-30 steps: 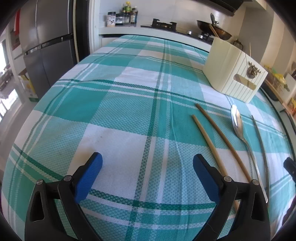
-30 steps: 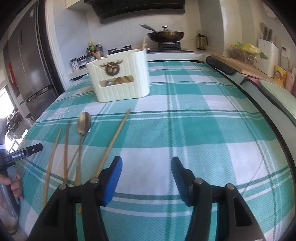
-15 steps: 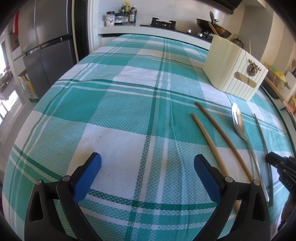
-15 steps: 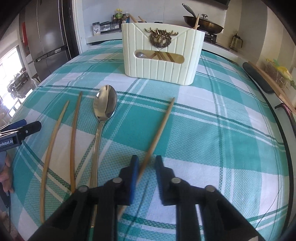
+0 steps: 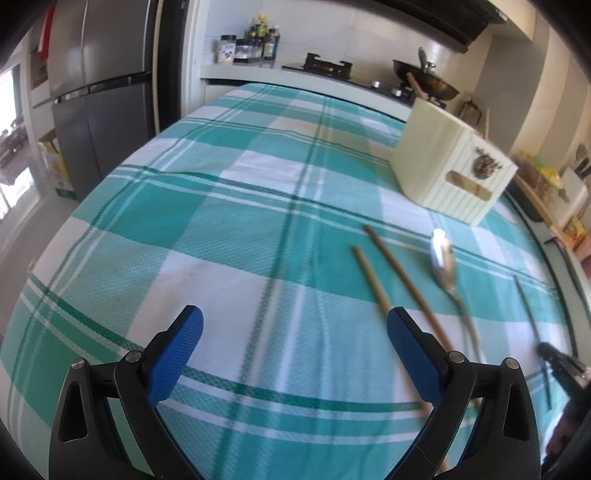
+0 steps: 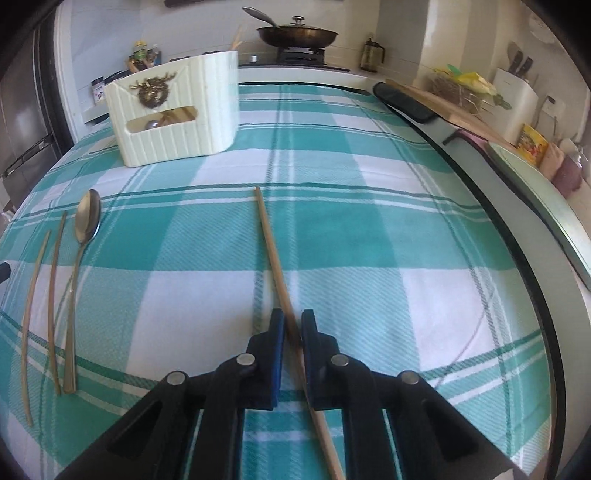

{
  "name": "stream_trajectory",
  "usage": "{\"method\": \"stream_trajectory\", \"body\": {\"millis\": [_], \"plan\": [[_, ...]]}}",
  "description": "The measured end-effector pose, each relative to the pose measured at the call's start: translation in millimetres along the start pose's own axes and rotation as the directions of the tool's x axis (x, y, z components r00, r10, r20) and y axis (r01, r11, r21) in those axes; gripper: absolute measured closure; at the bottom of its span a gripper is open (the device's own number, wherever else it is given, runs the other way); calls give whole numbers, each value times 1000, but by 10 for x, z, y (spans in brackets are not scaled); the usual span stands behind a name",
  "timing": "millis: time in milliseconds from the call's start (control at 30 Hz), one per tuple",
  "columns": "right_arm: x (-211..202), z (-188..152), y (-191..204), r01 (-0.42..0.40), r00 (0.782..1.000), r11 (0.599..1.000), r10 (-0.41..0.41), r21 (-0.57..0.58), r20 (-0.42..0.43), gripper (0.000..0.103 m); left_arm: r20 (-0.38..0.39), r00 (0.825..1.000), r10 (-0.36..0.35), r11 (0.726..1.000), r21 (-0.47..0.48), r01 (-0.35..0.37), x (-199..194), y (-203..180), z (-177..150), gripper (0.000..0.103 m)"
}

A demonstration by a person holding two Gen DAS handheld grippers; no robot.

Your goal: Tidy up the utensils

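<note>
My right gripper (image 6: 293,325) is shut on a wooden chopstick (image 6: 271,243), which runs straight ahead between the blue pads and casts a thin shadow on the cloth to its left. A metal spoon (image 6: 86,221) and two more chopsticks (image 6: 55,288) lie side by side on the cloth at the left. The cream utensil holder (image 6: 177,110) stands at the far left with utensils inside. My left gripper (image 5: 295,332) hangs open over bare cloth, with the two chopsticks (image 5: 373,280) and the spoon (image 5: 443,258) to its right. The held chopstick (image 5: 528,310) shows at the far right.
A teal and white checked cloth (image 6: 369,221) covers the table. Its right edge meets a dark rim (image 6: 480,192) beside a counter with a cutting board and knife block. A stove with a pan (image 6: 295,35) stands behind the table, and a fridge (image 5: 96,110) at the far left.
My right gripper closed from wide open onto the rightmost chopstick and swung, so the stick now points straight ahead. The left gripper stayed open and hardly moved.
</note>
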State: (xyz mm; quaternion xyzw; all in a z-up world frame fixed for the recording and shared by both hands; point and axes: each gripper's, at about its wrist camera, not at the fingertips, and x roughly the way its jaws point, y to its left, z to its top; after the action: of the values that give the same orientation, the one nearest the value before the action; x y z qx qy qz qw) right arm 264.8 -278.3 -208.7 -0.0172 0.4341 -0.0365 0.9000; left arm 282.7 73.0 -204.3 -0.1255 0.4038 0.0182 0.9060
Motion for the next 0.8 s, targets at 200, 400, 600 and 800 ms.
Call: {"method": "stream_trajectory", "body": {"millis": [200,400,600,800], "plan": [[-59,-87,-163,9,1000,1000,-10,29,2,94,-85,996,5,974,228,15,46,-663,-218,3],[-102,-121,-238,0,1000,999,0,47,-6,94,-129,985,116,943,326,-68,122,-601,-340,3],[-142,-169,-384,-8,1000,998,10,70,-29,94,-175,974,144,964,249,-98,97,-93,-260,3],[-167,-156,-461,-63,995,995,69,78,-76,92,-225,967,122,969,238,-67,143,158,-136,3]]}}
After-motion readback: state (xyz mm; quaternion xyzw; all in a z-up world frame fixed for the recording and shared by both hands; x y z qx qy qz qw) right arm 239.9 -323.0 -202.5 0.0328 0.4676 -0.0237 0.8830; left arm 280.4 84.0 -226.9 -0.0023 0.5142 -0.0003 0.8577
